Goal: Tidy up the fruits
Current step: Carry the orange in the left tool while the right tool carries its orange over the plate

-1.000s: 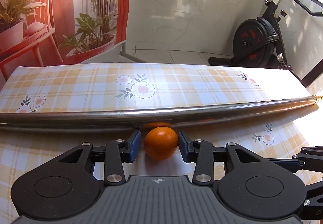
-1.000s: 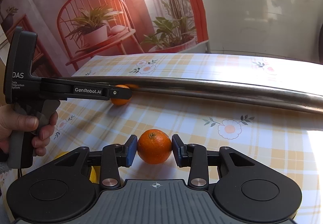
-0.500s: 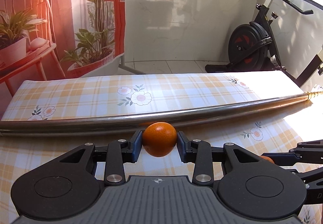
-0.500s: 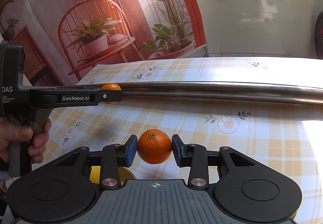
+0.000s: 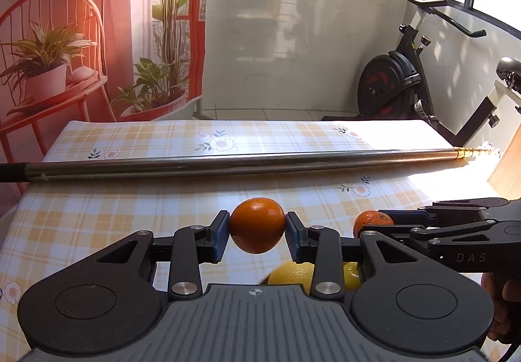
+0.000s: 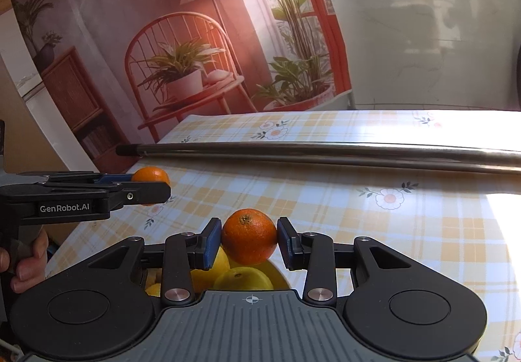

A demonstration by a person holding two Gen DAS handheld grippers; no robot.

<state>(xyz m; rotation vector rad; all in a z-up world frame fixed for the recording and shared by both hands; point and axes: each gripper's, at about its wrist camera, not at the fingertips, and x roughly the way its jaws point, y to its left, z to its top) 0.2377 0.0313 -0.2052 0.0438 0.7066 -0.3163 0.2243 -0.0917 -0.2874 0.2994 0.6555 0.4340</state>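
My left gripper [image 5: 257, 236] is shut on an orange [image 5: 257, 225], held above the checked tablecloth. My right gripper [image 6: 249, 239] is shut on a second orange [image 6: 249, 236] that has a stem dimple on top. Below both held oranges lie yellow lemons [image 5: 291, 274] [image 6: 242, 279], partly hidden by the gripper bodies. In the left wrist view the right gripper's orange [image 5: 371, 220] shows at the right, behind its black fingers. The right wrist view shows the left gripper's orange [image 6: 151, 176] at the left, above the table's corner.
A long metal pole [image 5: 244, 161] [image 6: 325, 152] lies across the table [image 5: 97, 205] beyond the grippers. An exercise bike [image 5: 400, 81] stands on the floor behind, by the white wall. A hand [image 6: 27, 267] grips the left tool's handle.
Both grippers have risen and pulled back from the pole, each carrying its orange. The lemons have come into view beneath them.
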